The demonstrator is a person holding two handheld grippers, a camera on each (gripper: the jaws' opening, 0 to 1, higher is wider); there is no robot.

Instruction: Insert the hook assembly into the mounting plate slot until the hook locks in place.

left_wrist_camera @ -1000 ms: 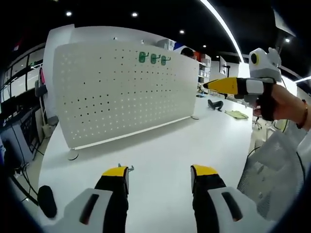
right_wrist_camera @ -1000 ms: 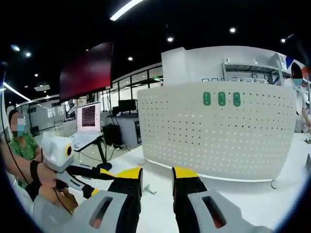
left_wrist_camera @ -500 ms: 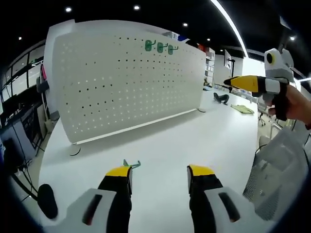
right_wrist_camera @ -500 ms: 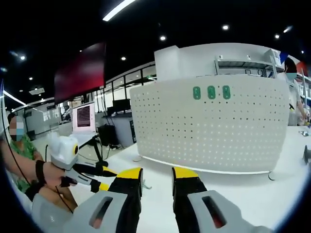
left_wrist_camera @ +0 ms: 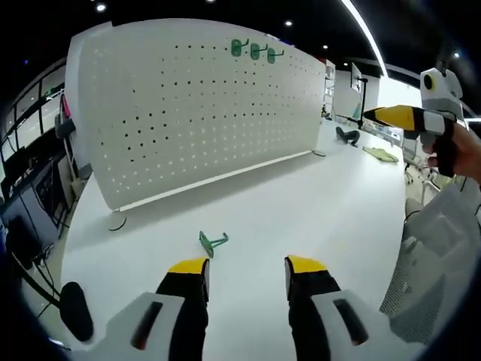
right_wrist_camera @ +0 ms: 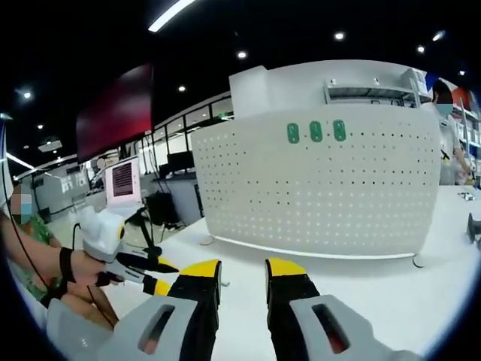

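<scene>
Both our grippers are unclenched and carry nothing: left gripper (left_wrist_camera: pixel 244 267), right gripper (right_wrist_camera: pixel 242 268). Just beyond our left jaws a green hook (left_wrist_camera: pixel 212 242) lies on the white table (left_wrist_camera: pixel 316 203); farther stands the pegboard (left_wrist_camera: pixel 195 105) bearing three green hooks (left_wrist_camera: pixel 256 50).

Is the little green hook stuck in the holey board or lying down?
Lying down: the green hook rests on the white table, apart from the pegboard.

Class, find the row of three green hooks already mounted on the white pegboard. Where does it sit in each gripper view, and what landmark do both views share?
Left gripper view: the three green hooks sit top centre, near the board's upper edge.
Right gripper view: the same hooks sit upper right of centre.
Shared landmark: the white pegboard standing on the table.
</scene>
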